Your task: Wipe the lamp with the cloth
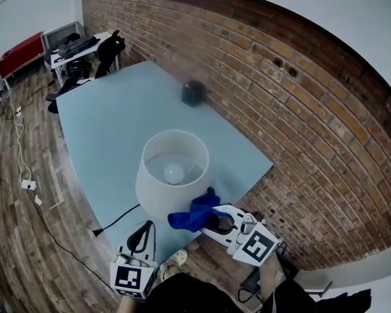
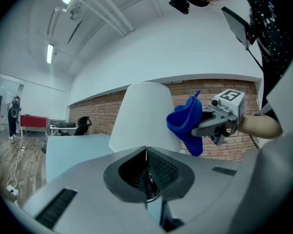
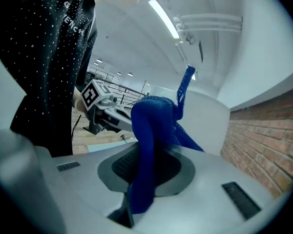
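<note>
A white table lamp (image 1: 171, 175) with a bare bulb (image 1: 174, 172) inside its shade stands near the front edge of the pale blue table (image 1: 111, 122). My right gripper (image 1: 212, 219) is shut on a blue cloth (image 1: 194, 212), which rests against the lower right side of the shade. That cloth (image 3: 154, 145) fills the jaws in the right gripper view, with the shade (image 3: 210, 121) just behind it. My left gripper (image 1: 141, 237) hangs below the table's front edge, jaws shut and empty. From it I see the shade (image 2: 144, 116) and the cloth (image 2: 187, 123).
The lamp's black cord and plug (image 1: 99, 231) trail off the table's front edge. A dark small box (image 1: 193, 92) sits at the far side near the brick wall (image 1: 300, 109). A desk with chairs (image 1: 85, 51) stands at the far left on the wooden floor.
</note>
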A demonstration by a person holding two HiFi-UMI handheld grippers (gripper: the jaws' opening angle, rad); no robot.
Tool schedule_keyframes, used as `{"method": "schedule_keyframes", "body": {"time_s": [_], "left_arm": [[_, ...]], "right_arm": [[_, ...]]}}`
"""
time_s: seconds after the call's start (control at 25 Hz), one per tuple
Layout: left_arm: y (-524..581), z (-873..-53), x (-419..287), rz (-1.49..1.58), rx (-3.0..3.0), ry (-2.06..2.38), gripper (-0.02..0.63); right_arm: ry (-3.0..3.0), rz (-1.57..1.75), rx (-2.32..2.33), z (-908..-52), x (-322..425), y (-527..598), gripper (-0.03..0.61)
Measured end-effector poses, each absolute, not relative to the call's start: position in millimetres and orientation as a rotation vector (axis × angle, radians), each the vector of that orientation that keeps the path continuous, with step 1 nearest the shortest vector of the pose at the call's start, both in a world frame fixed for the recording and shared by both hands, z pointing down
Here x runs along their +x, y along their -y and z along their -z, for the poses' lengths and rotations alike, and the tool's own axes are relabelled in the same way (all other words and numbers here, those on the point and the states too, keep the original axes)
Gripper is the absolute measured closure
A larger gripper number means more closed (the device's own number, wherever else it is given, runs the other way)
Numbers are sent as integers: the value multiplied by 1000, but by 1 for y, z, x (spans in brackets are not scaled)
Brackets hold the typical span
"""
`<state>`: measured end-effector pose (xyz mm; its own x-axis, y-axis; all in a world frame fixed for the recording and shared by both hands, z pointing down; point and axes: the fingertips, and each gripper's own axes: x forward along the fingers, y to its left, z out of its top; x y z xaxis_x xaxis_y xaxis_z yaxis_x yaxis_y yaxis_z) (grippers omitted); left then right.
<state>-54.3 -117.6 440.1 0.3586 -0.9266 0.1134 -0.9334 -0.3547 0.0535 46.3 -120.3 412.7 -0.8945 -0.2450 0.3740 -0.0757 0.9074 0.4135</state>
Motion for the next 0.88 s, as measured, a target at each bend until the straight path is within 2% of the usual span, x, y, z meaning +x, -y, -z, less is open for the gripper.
{"method": "schedule_keyframes", "body": {"time_s": [0.2,0.48,0.72,0.88], "left_arm": [[122,-445,-61,-127,2490,1727,604],[132,-433,-81,-112,2477,1803,604],[137,-431,-80,-94,2481,1812,604],[138,-432,-81,-92,2471,1815,604]], "right_arm": [[2618,417,209,-442,61,118,517],[2993,112,515,-330,97,151,517],[3256,-547,657,-255,118,214,517],[3239,-759,578,-245,108,235,517]]}}
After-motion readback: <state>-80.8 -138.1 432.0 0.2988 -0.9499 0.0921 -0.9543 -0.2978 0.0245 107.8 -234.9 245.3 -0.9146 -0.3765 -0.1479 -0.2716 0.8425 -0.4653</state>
